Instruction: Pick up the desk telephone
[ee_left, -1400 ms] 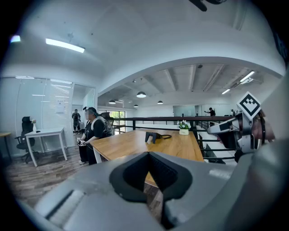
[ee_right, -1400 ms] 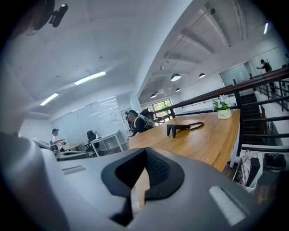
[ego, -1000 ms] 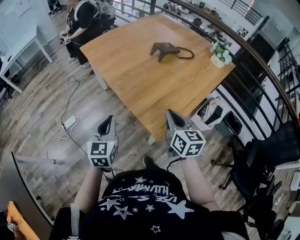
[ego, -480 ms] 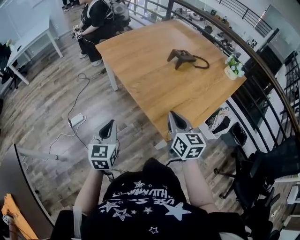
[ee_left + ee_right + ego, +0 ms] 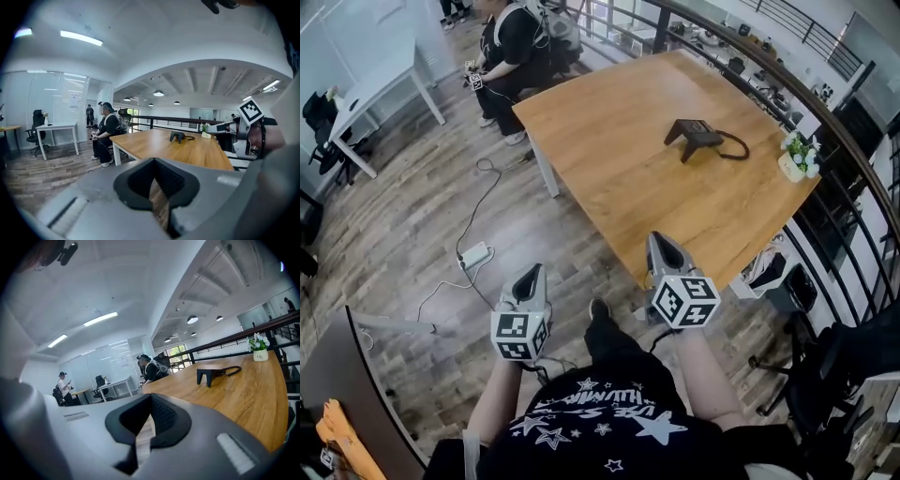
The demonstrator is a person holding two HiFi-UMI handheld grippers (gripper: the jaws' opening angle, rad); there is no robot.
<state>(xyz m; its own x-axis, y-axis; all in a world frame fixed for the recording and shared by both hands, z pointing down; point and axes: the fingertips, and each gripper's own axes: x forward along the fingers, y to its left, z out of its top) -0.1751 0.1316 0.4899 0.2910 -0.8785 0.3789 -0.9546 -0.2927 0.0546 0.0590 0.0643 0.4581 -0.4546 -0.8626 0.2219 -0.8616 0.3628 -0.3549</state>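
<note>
1. The wooden table [image 5: 609, 159] must be closed on first, since both grippers are held short of its near edge.
2. The desk telephone [image 5: 694, 136] lies on the table's far part, near a potted plant [image 5: 797, 159]. Its dark body, seemingly wedge-shaped though too small to tell, should be grasped.
3. The left gripper [image 5: 530, 274] and right gripper [image 5: 660, 242] are both closed on nothing, so the jaws must be opened before contact.
4. The cord [image 5: 733, 148] looped beside the telephone should be kept clear.

A dark angular desk telephone [image 5: 692, 134] lies on the large light wooden table [image 5: 619, 141]. The grey left gripper [image 5: 530, 278] and right gripper [image 5: 662, 247] hover near its front edge.
</note>
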